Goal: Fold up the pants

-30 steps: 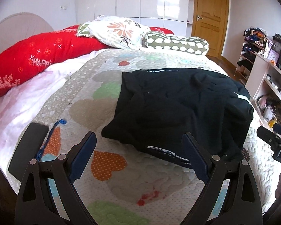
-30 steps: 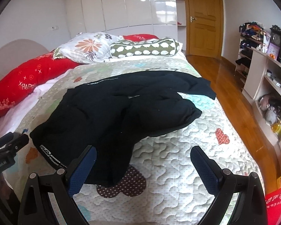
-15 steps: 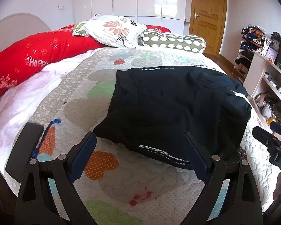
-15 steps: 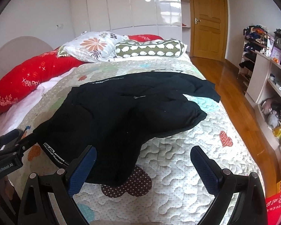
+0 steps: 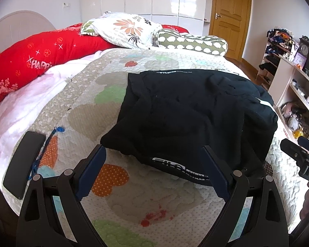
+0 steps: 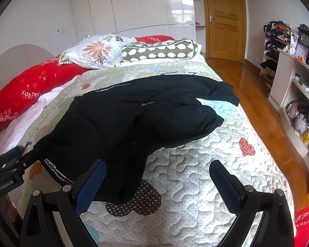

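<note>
Left wrist view showed black pants [image 5: 191, 119] rumpled on a quilted bedspread [image 5: 86, 111], their right side cut off by folds; the left gripper [image 5: 154, 173] hovered near the printed waistband, jaws wide and empty. Only this view caught a dark phone [image 5: 22, 162] at the near left. The right wrist view revealed a pant leg trailing far right, the right gripper [image 6: 157, 185] likewise spread wide, holding nothing.
</note>
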`<state>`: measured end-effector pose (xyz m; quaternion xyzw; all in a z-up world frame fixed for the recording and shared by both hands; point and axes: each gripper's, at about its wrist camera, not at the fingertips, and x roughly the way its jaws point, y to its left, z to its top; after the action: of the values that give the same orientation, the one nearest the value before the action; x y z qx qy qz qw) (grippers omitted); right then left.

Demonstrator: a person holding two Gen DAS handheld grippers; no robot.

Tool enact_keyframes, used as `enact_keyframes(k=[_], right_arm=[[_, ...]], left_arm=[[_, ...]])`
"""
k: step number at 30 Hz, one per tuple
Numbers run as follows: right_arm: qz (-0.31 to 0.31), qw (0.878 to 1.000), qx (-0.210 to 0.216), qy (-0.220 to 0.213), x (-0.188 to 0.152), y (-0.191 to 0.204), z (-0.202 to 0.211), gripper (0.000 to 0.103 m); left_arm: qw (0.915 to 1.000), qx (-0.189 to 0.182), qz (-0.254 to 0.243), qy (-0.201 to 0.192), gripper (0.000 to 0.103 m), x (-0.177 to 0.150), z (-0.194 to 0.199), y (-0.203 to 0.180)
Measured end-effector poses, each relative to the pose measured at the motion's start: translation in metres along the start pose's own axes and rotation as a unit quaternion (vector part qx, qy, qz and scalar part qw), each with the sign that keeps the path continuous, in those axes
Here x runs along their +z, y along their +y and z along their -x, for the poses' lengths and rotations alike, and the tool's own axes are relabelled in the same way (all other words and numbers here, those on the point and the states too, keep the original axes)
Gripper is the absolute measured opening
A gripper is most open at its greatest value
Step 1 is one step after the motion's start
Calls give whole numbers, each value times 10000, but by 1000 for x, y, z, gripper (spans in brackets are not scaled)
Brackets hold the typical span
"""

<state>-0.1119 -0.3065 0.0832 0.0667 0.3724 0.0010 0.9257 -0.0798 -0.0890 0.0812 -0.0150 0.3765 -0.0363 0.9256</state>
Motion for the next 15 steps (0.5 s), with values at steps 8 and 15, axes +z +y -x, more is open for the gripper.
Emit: enact_keyframes(k=[8,15], right_arm=[[-225,9994,-238,105,-7,-28,-7,100],[-775,9963,-322,177,-12,-72,-19,100]], left_arm=[[9981,-175,538,244,93,-6,-10,38],[9920,-455,1069,491,93,-13,-30,54]])
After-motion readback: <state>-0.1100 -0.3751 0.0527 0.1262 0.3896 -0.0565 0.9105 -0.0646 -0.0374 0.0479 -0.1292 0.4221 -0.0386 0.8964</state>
